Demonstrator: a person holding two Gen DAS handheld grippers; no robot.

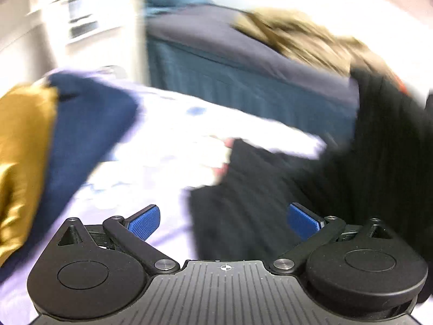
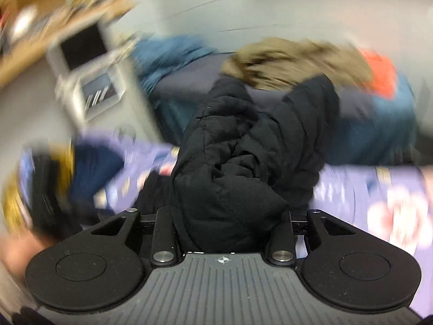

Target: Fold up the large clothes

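Note:
Both views are smeared by motion. A black quilted jacket [image 2: 232, 149] bunches up between the fingers of my right gripper [image 2: 224, 216], which is shut on a thick fold of it, while the rest hangs ahead. In the left wrist view the same black jacket [image 1: 257, 189] lies on a lilac patterned sheet [image 1: 162, 140]. My left gripper [image 1: 224, 216] hovers over the jacket's edge, open, its blue pads [image 1: 144, 222] wide apart with nothing pressed between them.
A navy garment [image 1: 89, 124] and a mustard-gold one [image 1: 21, 149] lie at the left on the sheet. Behind stands a blue-sided bed or sofa [image 1: 216, 81] with a tan furry garment [image 1: 297, 38] and an orange item [image 2: 379, 73]. A white shelf unit [image 2: 89, 81] stands far left.

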